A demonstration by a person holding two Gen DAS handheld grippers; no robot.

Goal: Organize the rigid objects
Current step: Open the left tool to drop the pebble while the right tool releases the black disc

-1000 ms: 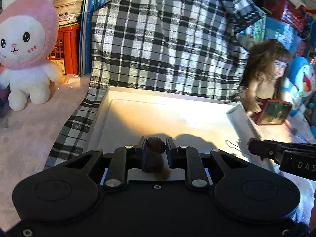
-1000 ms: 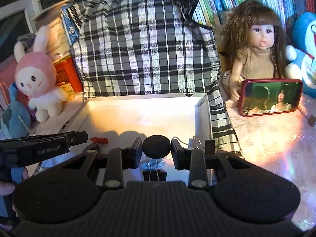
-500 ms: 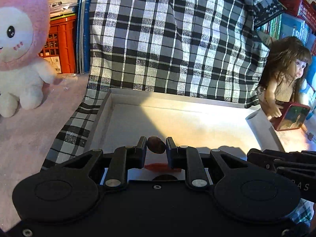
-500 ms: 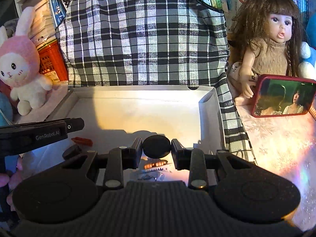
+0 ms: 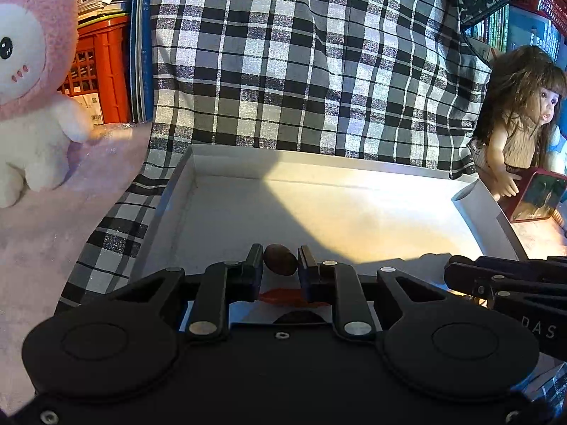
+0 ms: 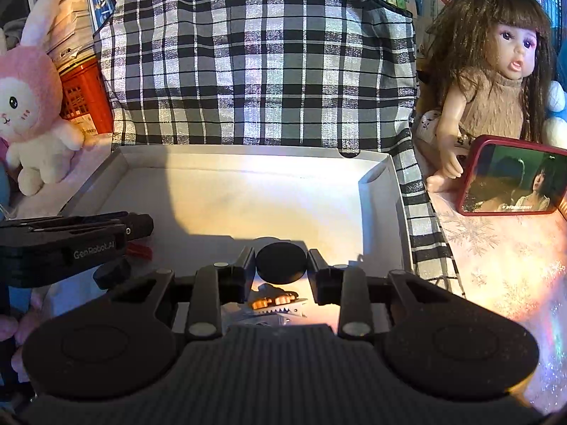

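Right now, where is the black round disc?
In the right wrist view the black round disc is clamped between the jaws of the right gripper, over the near part of the white box, above a toothed hair clip.

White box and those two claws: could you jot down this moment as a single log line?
left claw: shut on brown nut | right claw: shut on black disc | both over near end of white box
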